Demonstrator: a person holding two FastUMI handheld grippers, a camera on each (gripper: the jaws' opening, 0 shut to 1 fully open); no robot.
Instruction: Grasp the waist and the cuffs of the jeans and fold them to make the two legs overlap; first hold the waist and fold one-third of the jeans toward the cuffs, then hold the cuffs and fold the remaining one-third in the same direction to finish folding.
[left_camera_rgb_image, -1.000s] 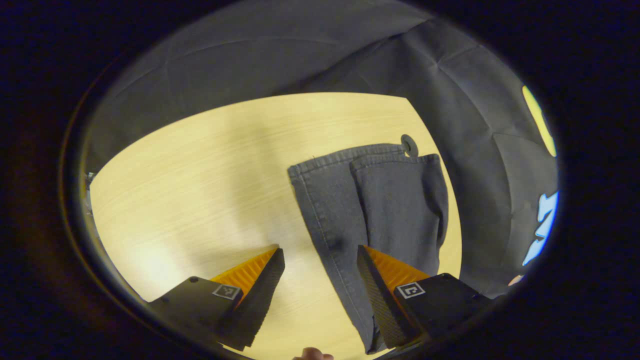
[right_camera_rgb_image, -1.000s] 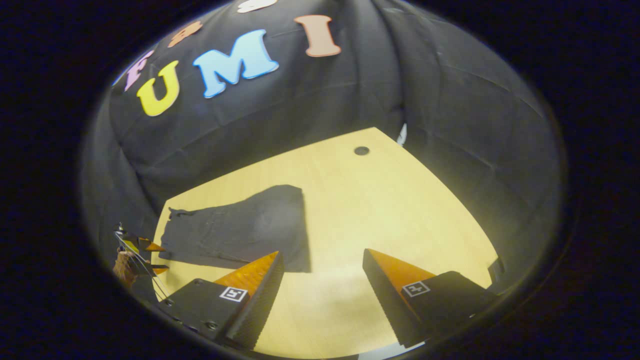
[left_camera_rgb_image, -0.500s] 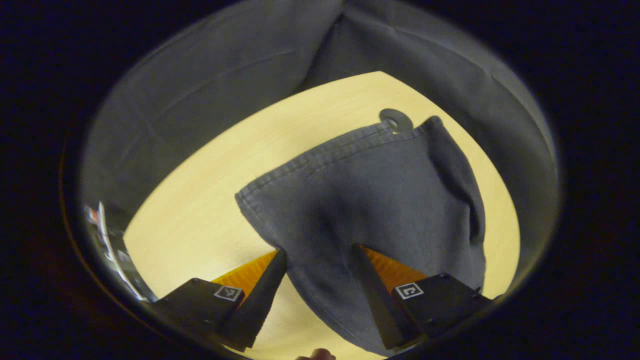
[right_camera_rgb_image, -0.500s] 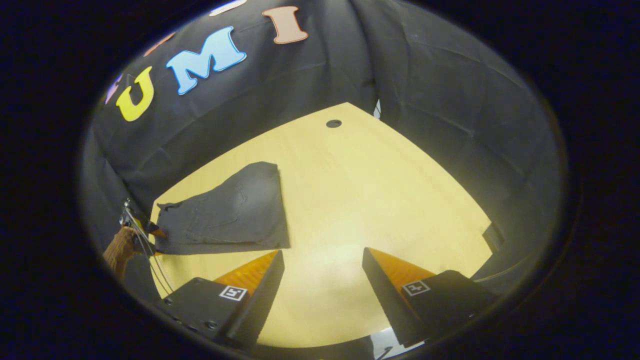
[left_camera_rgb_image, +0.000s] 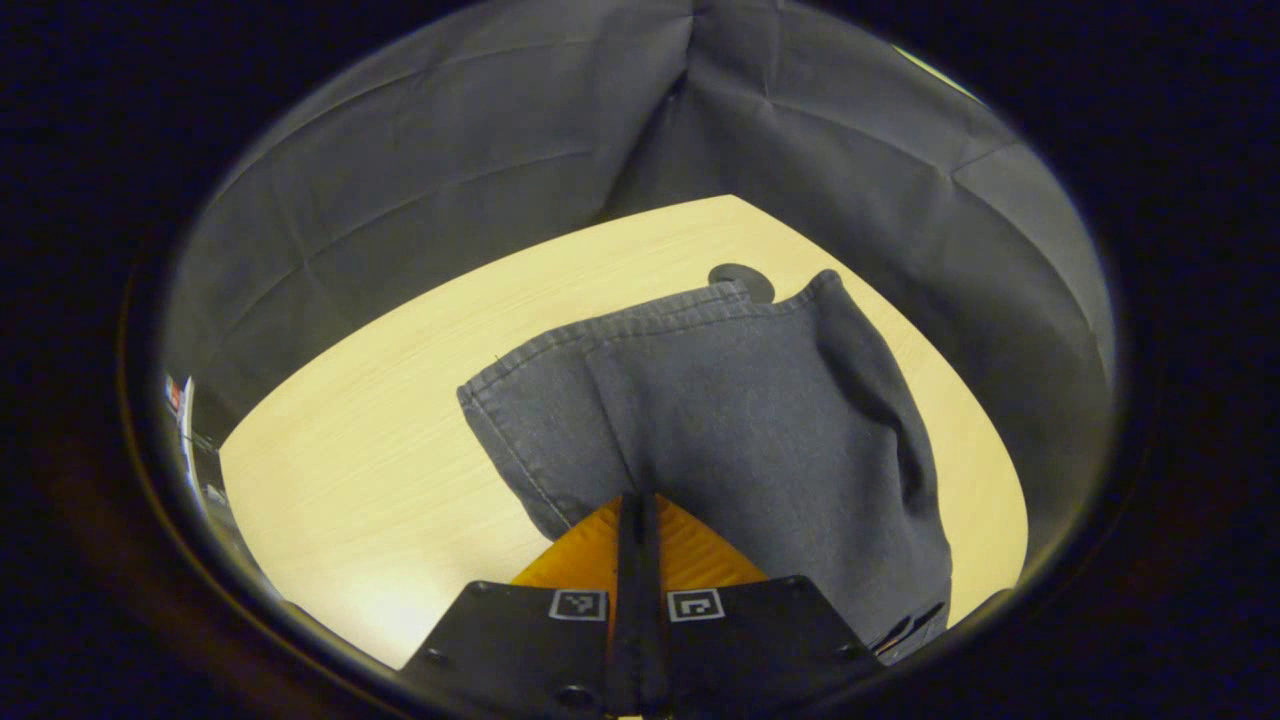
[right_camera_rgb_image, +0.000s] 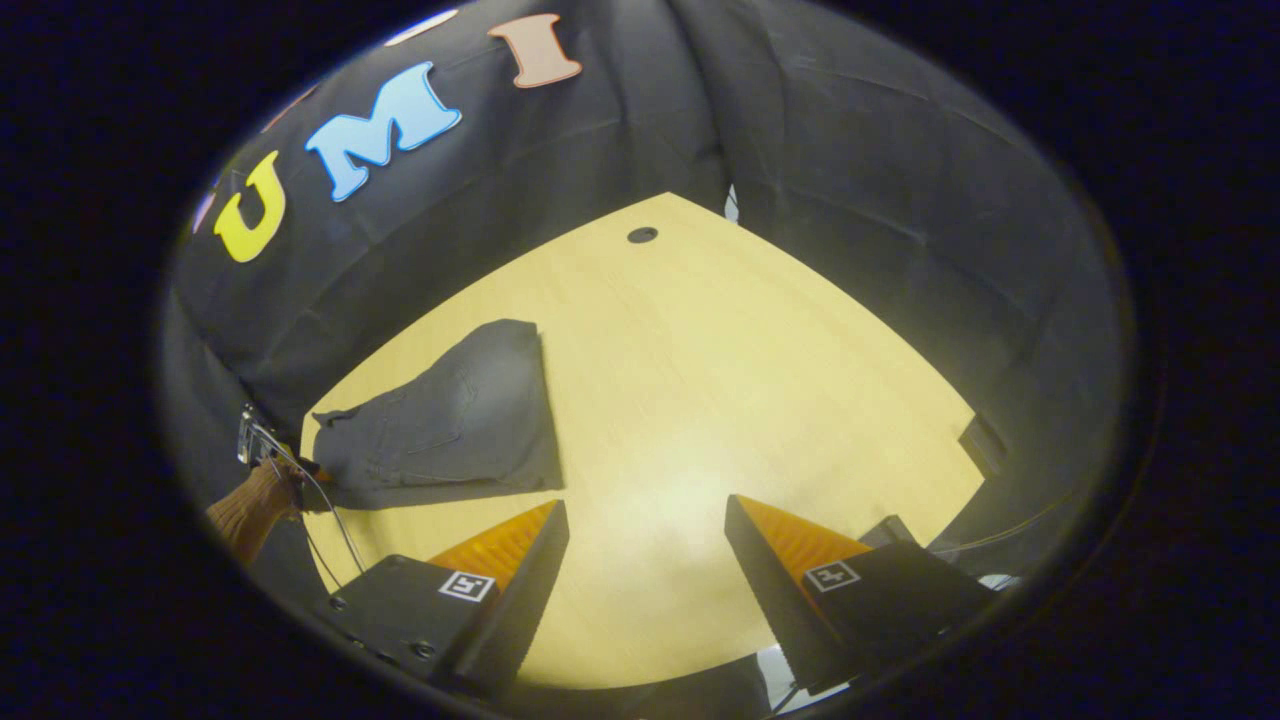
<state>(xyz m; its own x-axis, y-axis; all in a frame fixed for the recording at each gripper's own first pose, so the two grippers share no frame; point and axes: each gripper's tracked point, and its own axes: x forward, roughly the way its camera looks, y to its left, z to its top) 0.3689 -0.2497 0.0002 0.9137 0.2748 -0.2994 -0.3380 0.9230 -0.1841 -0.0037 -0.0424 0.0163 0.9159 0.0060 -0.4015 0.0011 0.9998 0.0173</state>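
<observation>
Risk noted: a thin edge grip on the jeans, with the far end unheld.

We find the jeans (left_camera_rgb_image: 740, 400) flat on the table (right_camera_rgb_image: 760, 400), left gripper (left_camera_rgb_image: 637, 520) clamped on their near edge, and right gripper (right_camera_rgb_image: 645, 560) with jaws apart above bare wood. We judge lifting may slip denim or skew the legs.

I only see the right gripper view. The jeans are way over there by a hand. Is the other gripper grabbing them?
Observer: Yes. In the left gripper view, the left gripper is shut on the near edge of the jeans.
Operator: Where are the leg ends?
Observer: The cuffs lie at the far end, touching a round dark spot on the table.
Operator: Do the legs match up?
Observer: Not quite. A strip of the lower leg sticks out beside the upper one.
</observation>
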